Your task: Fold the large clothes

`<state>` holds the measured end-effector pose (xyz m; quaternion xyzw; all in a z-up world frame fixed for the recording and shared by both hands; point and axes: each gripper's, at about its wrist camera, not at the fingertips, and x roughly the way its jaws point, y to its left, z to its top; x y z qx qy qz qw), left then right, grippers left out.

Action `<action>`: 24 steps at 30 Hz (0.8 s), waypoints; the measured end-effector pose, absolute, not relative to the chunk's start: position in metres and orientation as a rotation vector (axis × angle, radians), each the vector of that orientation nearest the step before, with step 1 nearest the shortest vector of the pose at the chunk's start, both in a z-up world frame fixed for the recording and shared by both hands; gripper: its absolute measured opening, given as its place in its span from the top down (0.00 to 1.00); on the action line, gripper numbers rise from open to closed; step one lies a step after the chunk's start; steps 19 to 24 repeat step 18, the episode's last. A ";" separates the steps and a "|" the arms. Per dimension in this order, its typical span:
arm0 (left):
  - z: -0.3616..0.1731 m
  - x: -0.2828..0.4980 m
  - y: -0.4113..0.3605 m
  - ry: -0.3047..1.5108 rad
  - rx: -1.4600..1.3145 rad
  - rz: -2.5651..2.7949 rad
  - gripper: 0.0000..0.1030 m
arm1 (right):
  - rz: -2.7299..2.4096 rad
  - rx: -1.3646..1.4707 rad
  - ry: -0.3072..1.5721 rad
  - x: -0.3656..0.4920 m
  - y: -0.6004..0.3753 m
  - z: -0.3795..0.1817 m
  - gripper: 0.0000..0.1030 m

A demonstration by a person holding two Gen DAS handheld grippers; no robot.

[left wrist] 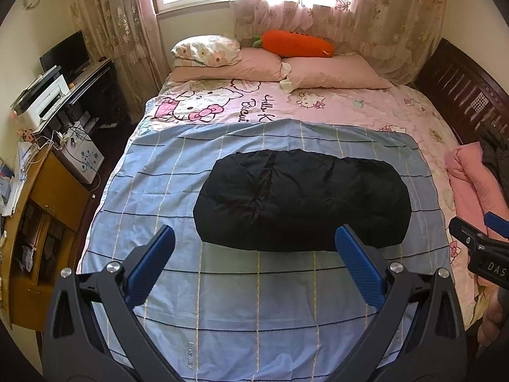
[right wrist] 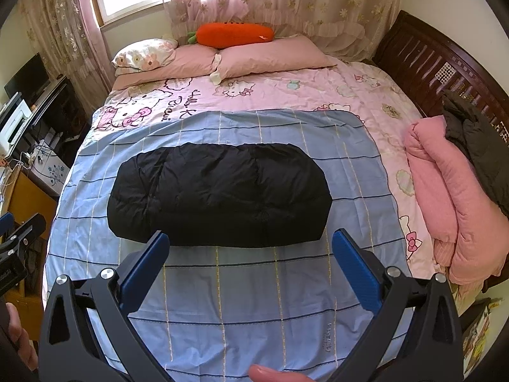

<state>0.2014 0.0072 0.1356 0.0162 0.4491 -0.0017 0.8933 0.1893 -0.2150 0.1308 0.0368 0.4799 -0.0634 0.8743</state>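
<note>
A black padded garment [left wrist: 299, 200] lies folded into a compact oblong on a blue checked sheet [left wrist: 159, 172] spread over the bed; it also shows in the right wrist view [right wrist: 219, 191]. My left gripper [left wrist: 254, 238] is open and empty, held above the sheet just short of the garment's near edge. My right gripper [right wrist: 251, 245] is open and empty, also just short of that near edge. The right gripper also shows at the right edge of the left wrist view [left wrist: 480, 242]. The left gripper shows at the left edge of the right wrist view [right wrist: 16, 242].
A folded pink blanket [right wrist: 445, 191] with a dark garment [right wrist: 470, 143] on it lies at the bed's right side. Pink pillows [left wrist: 331, 73] and a carrot plush [left wrist: 296, 44] lie at the far end. A wooden cabinet [left wrist: 51, 197] and a desk with printer [left wrist: 44, 95] stand to the left.
</note>
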 end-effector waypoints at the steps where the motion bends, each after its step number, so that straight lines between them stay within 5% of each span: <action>1: 0.135 0.201 0.007 0.933 0.034 -0.003 0.02 | -0.134 0.078 1.002 0.189 -0.214 0.131 0.01; 24: 0.127 0.206 0.001 0.972 0.047 -0.035 0.02 | -0.122 0.064 0.994 0.189 -0.215 0.128 0.01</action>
